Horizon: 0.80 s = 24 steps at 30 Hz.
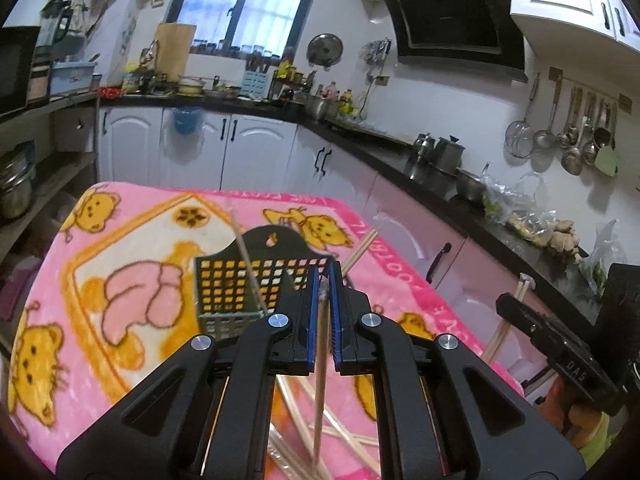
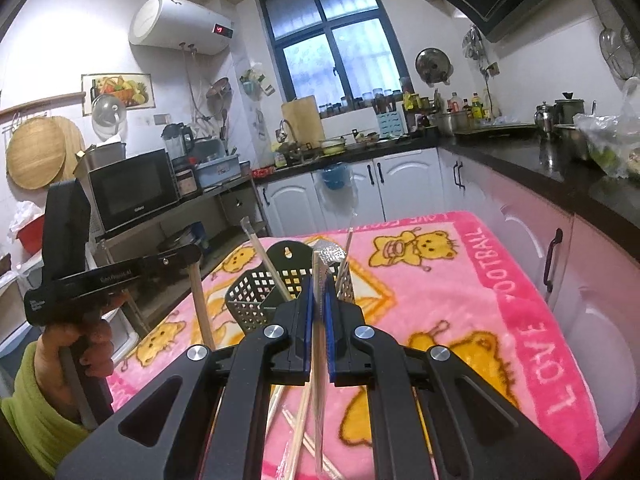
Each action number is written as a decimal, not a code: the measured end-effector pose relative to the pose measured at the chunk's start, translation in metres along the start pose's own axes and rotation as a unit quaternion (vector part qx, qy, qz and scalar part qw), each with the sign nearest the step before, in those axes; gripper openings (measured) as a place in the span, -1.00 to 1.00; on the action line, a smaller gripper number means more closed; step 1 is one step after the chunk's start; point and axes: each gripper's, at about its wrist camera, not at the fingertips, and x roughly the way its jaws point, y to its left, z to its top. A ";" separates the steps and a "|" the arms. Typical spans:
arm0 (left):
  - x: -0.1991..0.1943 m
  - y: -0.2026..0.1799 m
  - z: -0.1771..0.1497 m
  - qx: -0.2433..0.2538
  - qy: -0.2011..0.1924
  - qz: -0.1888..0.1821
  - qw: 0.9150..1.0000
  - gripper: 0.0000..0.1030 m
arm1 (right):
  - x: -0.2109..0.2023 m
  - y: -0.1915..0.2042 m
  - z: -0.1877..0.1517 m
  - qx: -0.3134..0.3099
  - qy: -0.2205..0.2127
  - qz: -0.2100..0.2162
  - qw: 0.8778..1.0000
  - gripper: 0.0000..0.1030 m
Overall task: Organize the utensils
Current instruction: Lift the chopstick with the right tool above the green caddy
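Note:
My left gripper (image 1: pixel 325 280) is shut on a single wooden chopstick (image 1: pixel 319 380) that hangs down between its blue pads. Just beyond it on the pink blanket stands a black perforated utensil basket (image 1: pixel 236 280) with a thin stick (image 1: pixel 249 264) leaning in it. My right gripper (image 2: pixel 319 288) is shut on a plastic-wrapped pair of chopsticks (image 2: pixel 316 380), above and in front of the same basket (image 2: pixel 252 300). A wrapped chopstick (image 2: pixel 266 258) and a thinner stick (image 2: pixel 347 248) stand in it. Loose chopsticks (image 1: pixel 344 436) lie on the blanket under both grippers.
A pink cartoon-bear blanket (image 2: pixel 480 320) covers the table. In the right wrist view the left gripper (image 2: pixel 188 258), held by a hand (image 2: pixel 80 356) in a green sleeve, is at the left. Dark counters (image 1: pixel 460 200) and white cabinets surround the table; shelves stand at the left.

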 end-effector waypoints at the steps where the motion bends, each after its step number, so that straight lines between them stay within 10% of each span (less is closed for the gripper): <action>1: 0.000 -0.001 0.002 0.002 -0.001 -0.001 1.000 -0.95 | -0.002 0.000 0.001 0.001 -0.002 -0.001 1.000 -0.89; 24: 0.011 -0.044 0.051 0.027 -0.039 -0.039 0.998 -0.95 | -0.019 -0.020 0.020 0.022 -0.044 -0.008 0.999 -0.89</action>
